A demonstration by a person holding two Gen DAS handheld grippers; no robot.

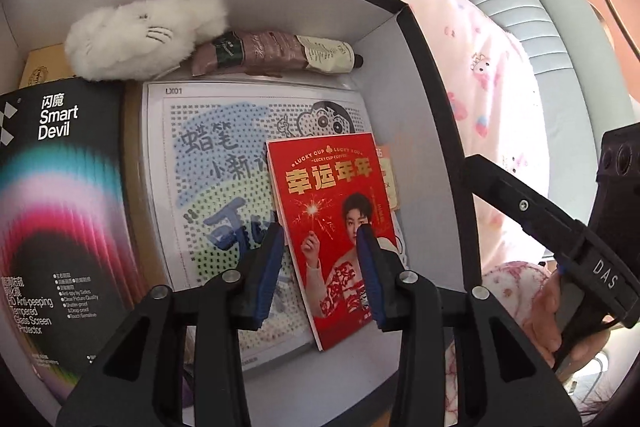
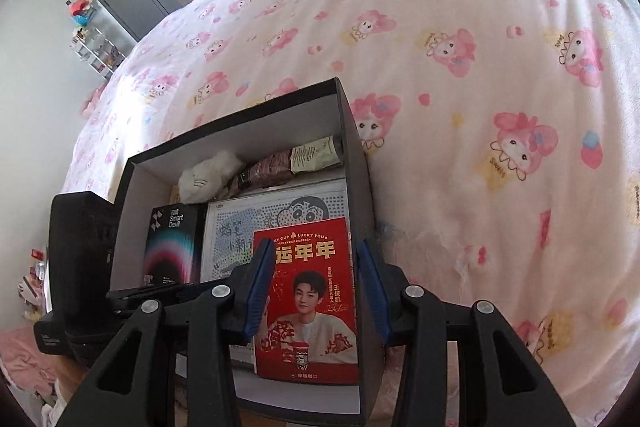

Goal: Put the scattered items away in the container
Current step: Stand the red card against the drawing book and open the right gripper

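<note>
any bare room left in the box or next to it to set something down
In the box, only a strip of floor between the red card and the right wall shows bare. The far end is crowded with the plush toy and tube; the screen protector box and bead board cover the rest. Outside, the bedspread right of the box lies bare.

Both handheld grippers, the left gripper (image 1: 320, 239) and the right gripper (image 2: 316, 267), are matte black plastic with silver pivot screws and ribbed blue finger pads (image 1: 272, 259). The right gripper's housing carries white "DAS" lettering and a thin black cable.
</note>
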